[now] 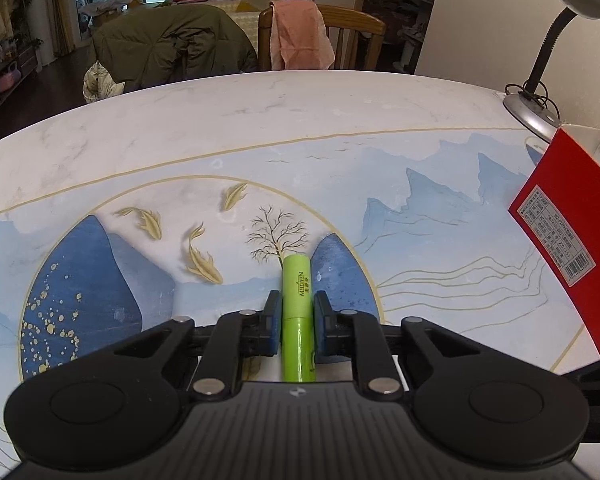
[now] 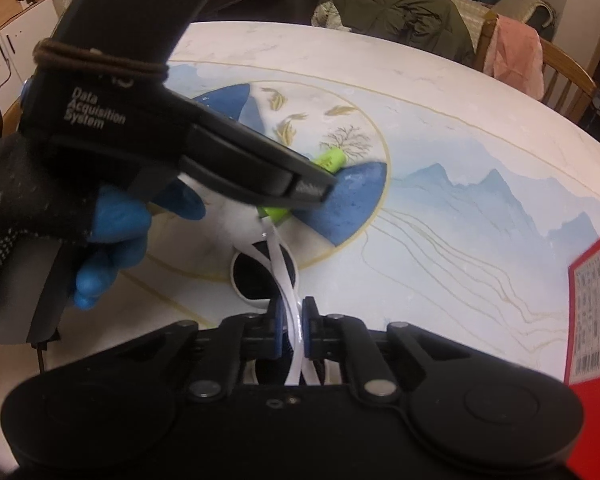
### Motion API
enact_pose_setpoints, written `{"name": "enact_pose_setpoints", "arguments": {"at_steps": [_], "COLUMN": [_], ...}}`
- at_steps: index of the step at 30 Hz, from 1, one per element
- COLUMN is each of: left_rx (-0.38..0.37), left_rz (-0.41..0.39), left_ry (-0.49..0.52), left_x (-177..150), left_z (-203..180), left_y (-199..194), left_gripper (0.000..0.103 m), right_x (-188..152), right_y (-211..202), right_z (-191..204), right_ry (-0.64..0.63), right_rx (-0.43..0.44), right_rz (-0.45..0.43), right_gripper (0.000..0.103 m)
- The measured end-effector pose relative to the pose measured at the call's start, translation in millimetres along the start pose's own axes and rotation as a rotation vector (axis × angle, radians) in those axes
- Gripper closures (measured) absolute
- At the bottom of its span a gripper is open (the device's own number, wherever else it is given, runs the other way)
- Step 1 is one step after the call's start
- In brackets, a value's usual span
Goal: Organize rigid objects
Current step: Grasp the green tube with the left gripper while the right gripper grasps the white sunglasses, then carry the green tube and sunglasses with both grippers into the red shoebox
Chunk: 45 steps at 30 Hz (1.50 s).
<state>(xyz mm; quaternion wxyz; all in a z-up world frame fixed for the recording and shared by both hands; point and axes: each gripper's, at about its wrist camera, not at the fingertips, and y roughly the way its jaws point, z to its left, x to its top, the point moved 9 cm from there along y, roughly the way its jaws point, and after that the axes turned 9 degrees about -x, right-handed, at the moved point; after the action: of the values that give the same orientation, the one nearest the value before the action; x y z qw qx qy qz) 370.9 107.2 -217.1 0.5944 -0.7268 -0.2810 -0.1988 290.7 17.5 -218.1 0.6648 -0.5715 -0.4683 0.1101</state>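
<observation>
Between the blue-padded black fingers of our left gripper (image 1: 297, 320) we clamp a smooth lime-green plastic tube (image 1: 297, 312), a slim cylinder with printed lettering down its side. The pads press on both flanks about midway along it, and its rounded far end juts out past the fingertips over the painted middle of the table.

Our right gripper (image 2: 291, 326) is pinched almost fully closed on the thin, glossy white plastic arms of a pair of white-framed sunglasses (image 2: 265, 276). The arms cross between the pads, and the round dark lens sits just beyond them on the tabletop, nearer the near edge than the tube.

In the right wrist view, the left gripper's matte black body crosses above the sunglasses, held by a hand in a blue glove (image 2: 112, 240) under a black knitted one.

The round marble-look table (image 1: 260, 120) is smooth and pale, painted with blue mountains, golden fish and a bare tree inside thin gold rings. At its right edge stands a flat red cardboard box (image 1: 560, 232) with a white barcode label. Behind that, at the far right edge, sits a desk lamp with a black gooseneck and a metal base (image 1: 534, 108).
</observation>
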Motion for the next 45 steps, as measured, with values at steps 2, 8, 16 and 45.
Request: {"name": "enact_pose_setpoints", "arguments": {"at_steps": [2,8,16,45], "left_rx": [0.001,-0.014,-0.030,-0.177], "left_rz": [0.001,-0.004,0.006,-0.054], "left_ry": [-0.008,-0.059,-0.096,-0.061], "left_x": [-0.7,-7.3,-25.4,0.0], "left_z": [1.0,2.5,-8.9,-157.3], "left_y": [-1.6,-12.8,-36.4,-126.0], "left_gripper": [0.087,0.087,0.087,0.087], "right_x": [-4.9,-20.6,-28.4,-42.4], "right_y": [-4.4,-17.5,-42.1,-166.9], "right_z": [-3.9,-23.3,-49.2,-145.8], "right_ry": [0.025,0.144,0.271,0.413], "right_rx": [-0.002,-0.009,-0.030,-0.147], "right_rz": [0.006,0.016,-0.016,-0.239], "right_gripper": [0.099,0.099,0.099,0.099]}}
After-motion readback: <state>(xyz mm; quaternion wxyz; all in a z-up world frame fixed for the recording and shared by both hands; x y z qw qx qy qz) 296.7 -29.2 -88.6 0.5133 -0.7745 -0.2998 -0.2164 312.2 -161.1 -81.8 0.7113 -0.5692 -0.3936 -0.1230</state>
